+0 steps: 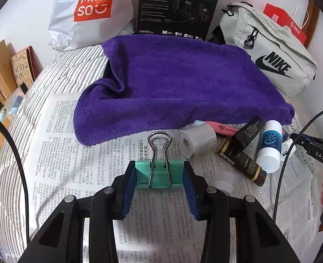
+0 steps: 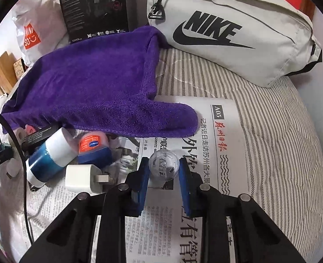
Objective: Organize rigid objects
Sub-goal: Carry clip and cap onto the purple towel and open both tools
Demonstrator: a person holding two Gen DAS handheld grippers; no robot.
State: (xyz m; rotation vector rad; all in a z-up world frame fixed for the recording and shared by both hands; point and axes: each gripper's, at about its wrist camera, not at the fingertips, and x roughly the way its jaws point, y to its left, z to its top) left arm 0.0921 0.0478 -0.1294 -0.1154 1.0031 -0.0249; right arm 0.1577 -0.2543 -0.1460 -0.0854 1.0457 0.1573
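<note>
The left gripper (image 1: 159,174) is grasping a green binder clip (image 1: 159,173): both blue fingers (image 1: 129,188) press on its sides, and its wire handle stands up ahead of the fingertips. The right gripper (image 2: 164,171) is clenched on a small clear ball (image 2: 164,164), which sits between the tips of its fingers (image 2: 144,182), just above the newspaper (image 2: 207,144) spread on the bed (image 2: 277,131).

So two things are now in hand, but I judge the task is only at an early or middle stage. To the left of the right fingers a loose heap lies unsorted: a white and blue bottle (image 2: 48,155), a small jar with an orange label (image 2: 94,148), a white charger plug (image 2: 84,178) and a black tube (image 2: 38,134). In the left view, to the right of the fingers and a little ahead, a white roll (image 1: 197,139), a pink tube (image 1: 223,129) and a dark gold-banded tube (image 1: 242,164) also lie together. A purple towel (image 1: 179,81) lies beyond both pairs of fingers; its far part is raised as if draped over something, but I cannot tell what. No finished group of sorted things is visible, so the clip and the ball need a place, and the heap remains.
</note>
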